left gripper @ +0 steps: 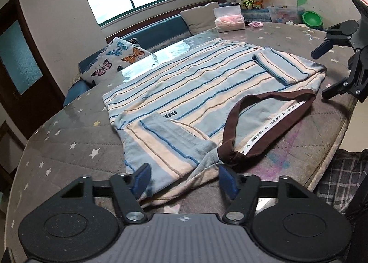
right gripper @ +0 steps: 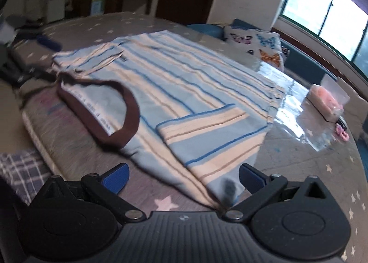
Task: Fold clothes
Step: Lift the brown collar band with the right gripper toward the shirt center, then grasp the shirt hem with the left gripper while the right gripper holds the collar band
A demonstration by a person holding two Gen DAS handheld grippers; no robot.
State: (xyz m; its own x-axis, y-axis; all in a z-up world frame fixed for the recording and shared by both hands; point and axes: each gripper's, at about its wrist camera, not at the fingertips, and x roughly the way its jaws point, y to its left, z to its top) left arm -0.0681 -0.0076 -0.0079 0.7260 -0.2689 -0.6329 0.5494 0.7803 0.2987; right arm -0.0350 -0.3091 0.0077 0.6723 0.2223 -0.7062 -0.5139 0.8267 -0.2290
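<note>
A blue-and-cream striped T-shirt (left gripper: 184,92) with a brown collar (left gripper: 230,129) lies flat on the star-patterned table (left gripper: 69,143), both sleeves folded inward. My left gripper (left gripper: 184,180) is open, its blue pads either side of the shirt's near shoulder edge. My right gripper (right gripper: 184,178) is open at the other shoulder, and it also shows at the right edge of the left wrist view (left gripper: 326,72). In the right wrist view the shirt (right gripper: 184,83) spreads ahead with its collar (right gripper: 101,106) at left.
A tissue pack (left gripper: 228,20), pink scissors (left gripper: 256,24), a green bowl (left gripper: 311,18) and a clear box with toys stand at the table's far side. A butterfly cushion (left gripper: 117,58) lies on the bench beyond. Plaid fabric (left gripper: 340,178) lies at the near table edge.
</note>
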